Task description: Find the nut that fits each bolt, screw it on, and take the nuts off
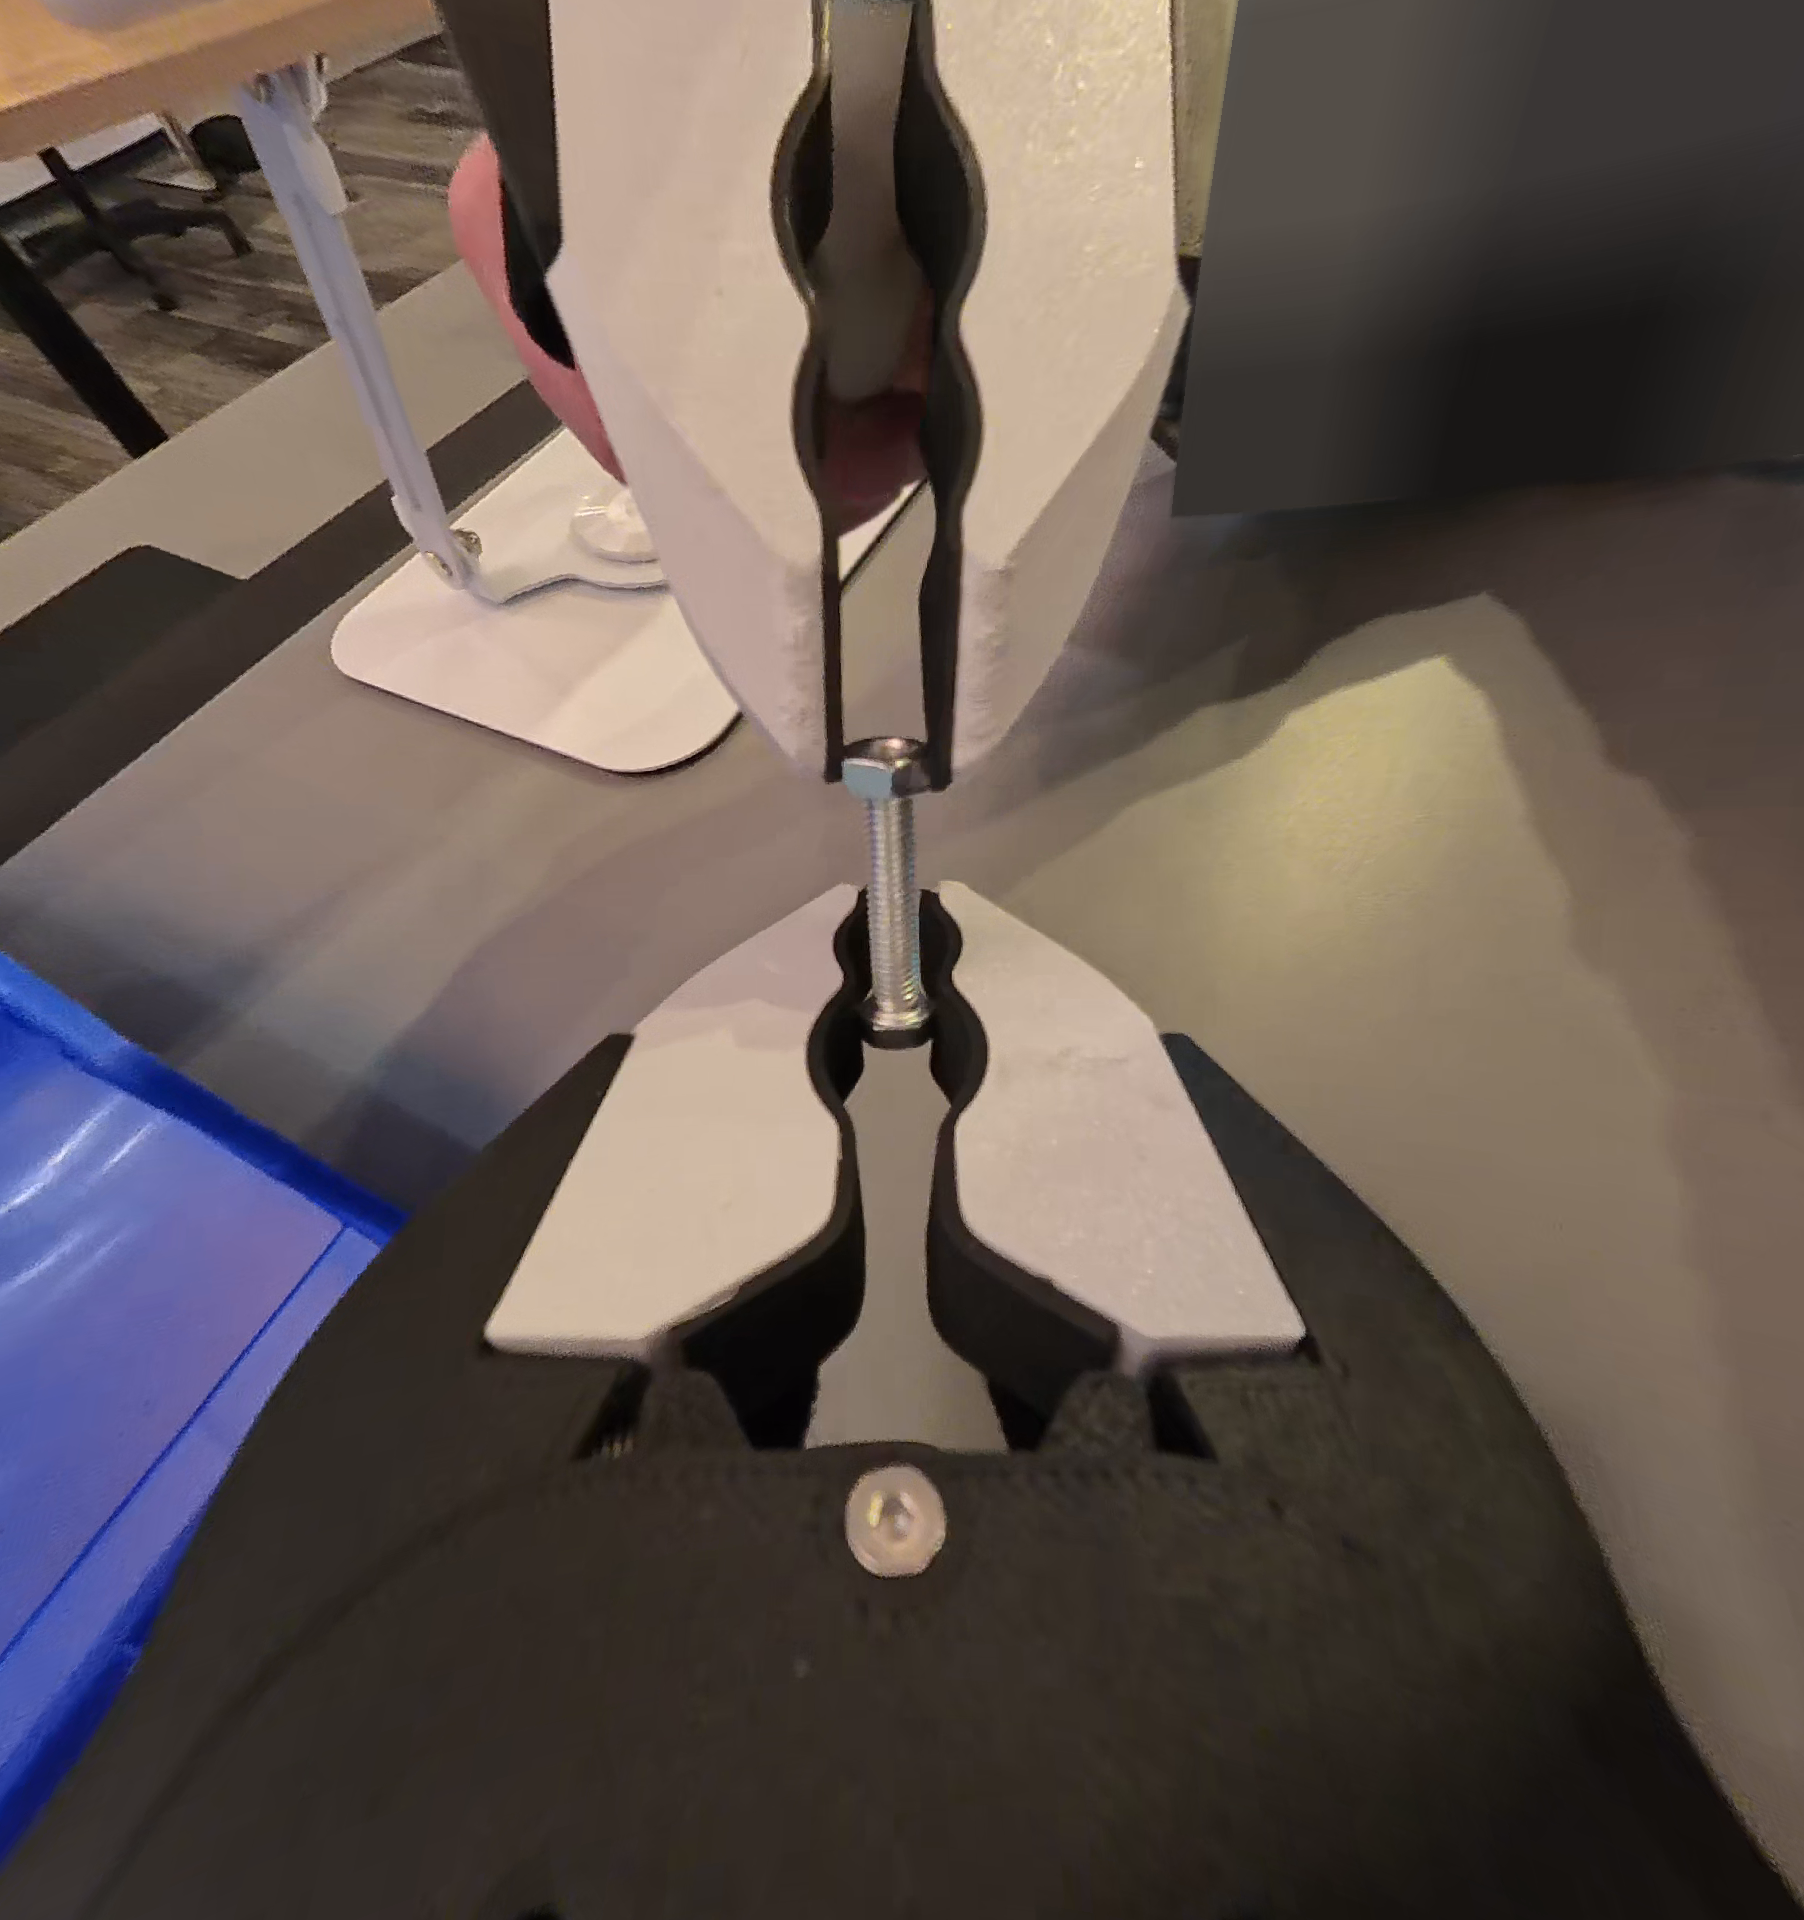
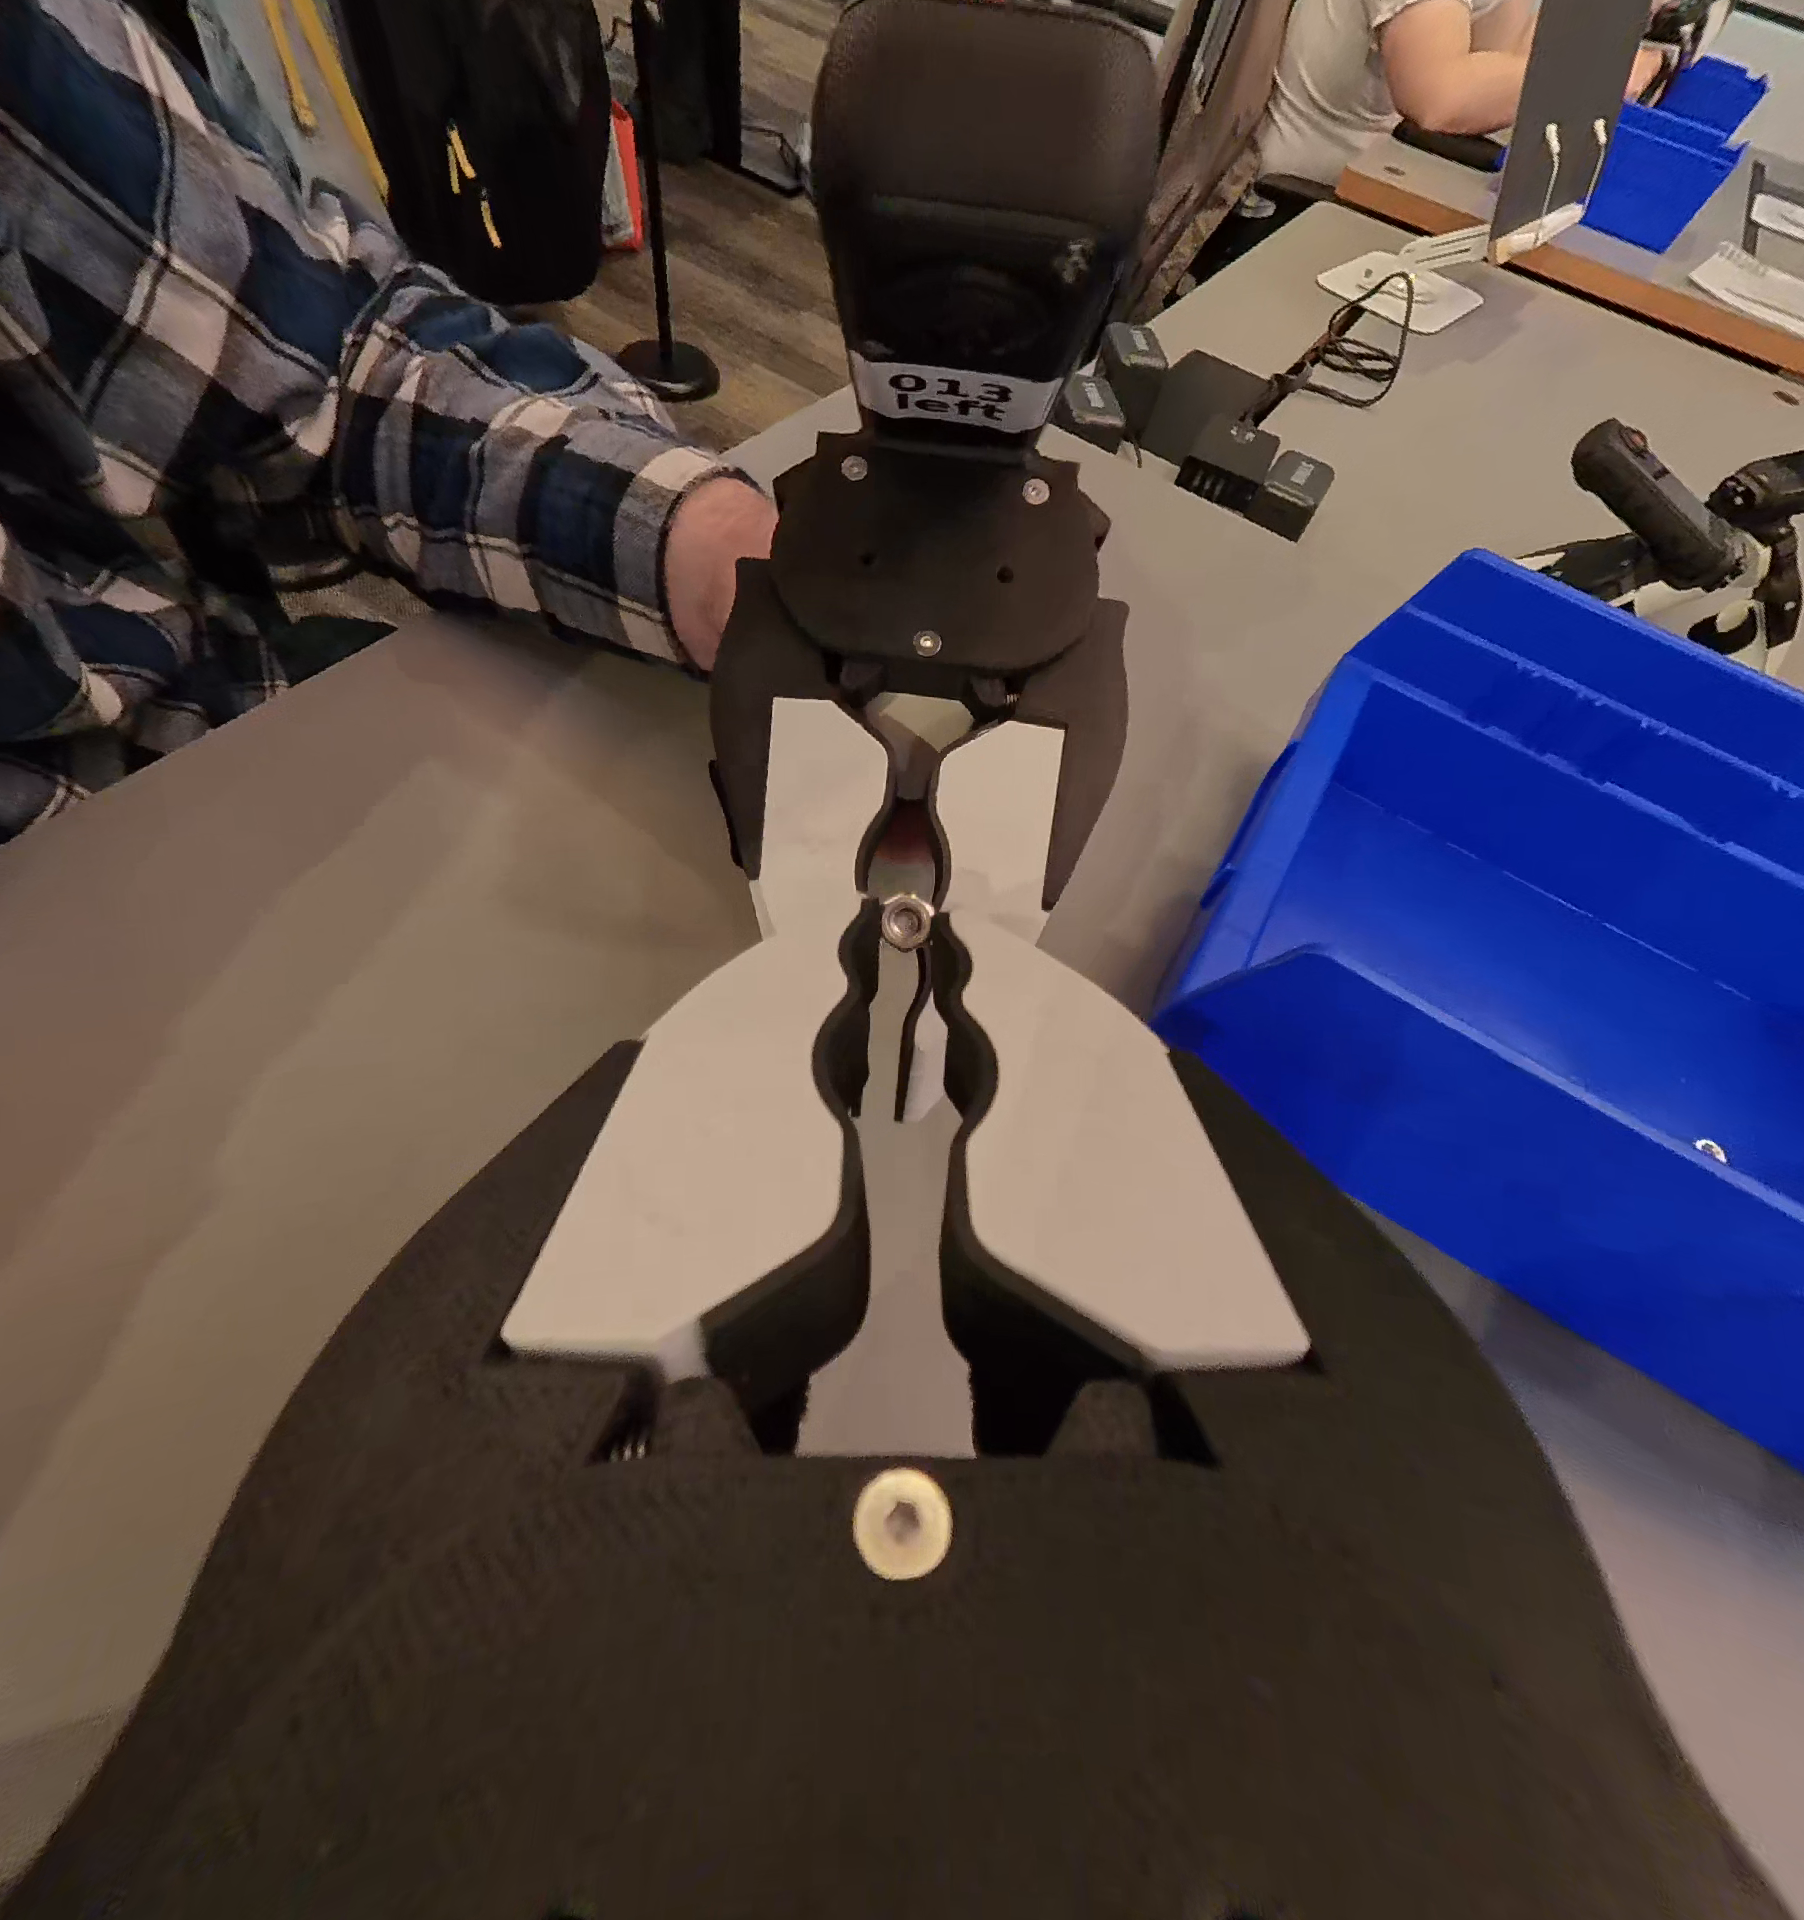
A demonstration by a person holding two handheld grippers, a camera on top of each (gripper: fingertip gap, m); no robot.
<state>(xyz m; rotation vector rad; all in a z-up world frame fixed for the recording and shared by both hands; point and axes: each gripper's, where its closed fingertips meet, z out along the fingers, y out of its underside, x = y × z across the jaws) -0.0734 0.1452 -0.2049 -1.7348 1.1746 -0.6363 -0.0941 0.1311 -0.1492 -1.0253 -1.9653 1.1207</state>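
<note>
Risk: the silver hexagonal steel nut (image 1: 893, 767), pinched at the very tips of the right tool (image 2: 903, 925) on the end of the silver threaded steel bolt (image 1: 892, 935), would likely cross-thread or slip free if either tool tilts off the common axis. Pose: at frame centre the left tool (image 1: 896, 971), nearly closed, grips the bolt's shank above the grey tabletop (image 1: 1397, 831). The right tool opposes it tip to tip, narrowly parted on the nut's flats.

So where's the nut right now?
In the left wrist view the nut sits at the far end of the bolt, pinched by the right gripper; the left gripper holds the bolt.
</note>
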